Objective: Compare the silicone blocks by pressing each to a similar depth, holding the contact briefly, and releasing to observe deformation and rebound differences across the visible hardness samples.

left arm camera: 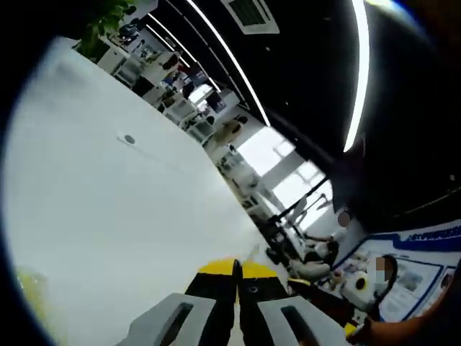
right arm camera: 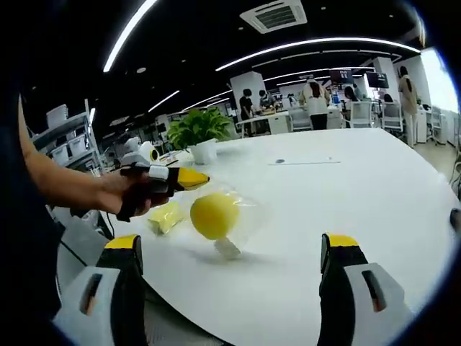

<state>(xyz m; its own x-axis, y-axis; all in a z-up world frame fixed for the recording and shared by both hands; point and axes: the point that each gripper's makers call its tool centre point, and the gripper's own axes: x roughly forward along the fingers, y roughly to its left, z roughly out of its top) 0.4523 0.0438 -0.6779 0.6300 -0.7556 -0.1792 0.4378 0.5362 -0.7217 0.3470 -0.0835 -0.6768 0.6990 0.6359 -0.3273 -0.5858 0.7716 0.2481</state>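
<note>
A round yellow silicone block [right arm camera: 214, 215] sits inside a clear bag [right arm camera: 243, 210] just above the white table [right arm camera: 346, 180], casting a shadow below it. My left gripper [right arm camera: 193, 178], held by a hand, comes in from the left, and the bag's top meets its yellow tips. In the left gripper view, my left gripper [left arm camera: 236, 268] has its jaws pressed together, tilted up over the table [left arm camera: 130, 202]. A pale yellow block [right arm camera: 165, 216] lies behind the bag, and a small white piece [right arm camera: 228, 249] lies under it. My right gripper [right arm camera: 232, 245] stands wide open, short of the bag.
A potted plant [right arm camera: 198, 130] stands on the table's far left. A small round port [right arm camera: 279, 161] is set in the tabletop further back. People and desks fill the room behind. A blurred yellowish patch [left arm camera: 30, 288] shows low in the left gripper view.
</note>
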